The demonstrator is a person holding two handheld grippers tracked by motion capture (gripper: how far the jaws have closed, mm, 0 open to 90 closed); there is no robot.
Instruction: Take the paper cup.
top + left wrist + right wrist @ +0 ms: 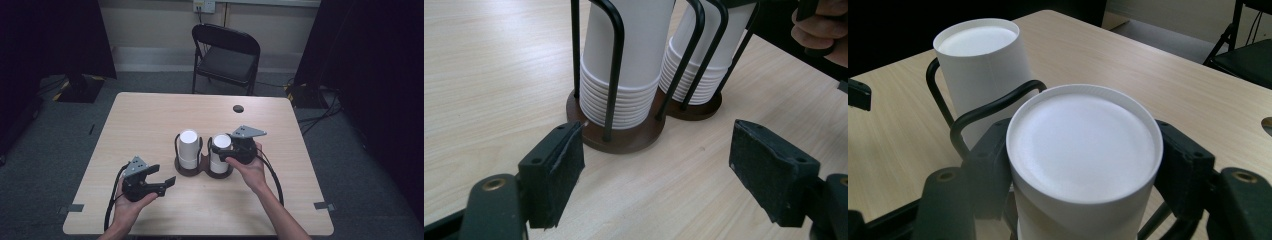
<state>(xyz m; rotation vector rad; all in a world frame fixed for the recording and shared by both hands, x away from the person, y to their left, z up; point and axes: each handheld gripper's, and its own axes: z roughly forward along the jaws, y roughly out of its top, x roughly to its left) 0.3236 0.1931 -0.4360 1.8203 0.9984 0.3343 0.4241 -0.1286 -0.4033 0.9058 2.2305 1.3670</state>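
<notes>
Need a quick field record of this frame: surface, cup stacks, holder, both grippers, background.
surface: light wood-grain table
holder: dark brown double-base rack with black wire loops
left stack: white upside-down paper cups, nested
right stack: white upside-down paper cups, nested
right gripper: jaws on either side of right stack's top cup; contact looks likely
left gripper: open, holding nothing, facing the rack base
background: black folding chair

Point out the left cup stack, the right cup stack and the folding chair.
left cup stack (188, 149), high view, its white side wall
right cup stack (1083, 141), right gripper view, its top
folding chair (225, 66), high view, its seat
</notes>
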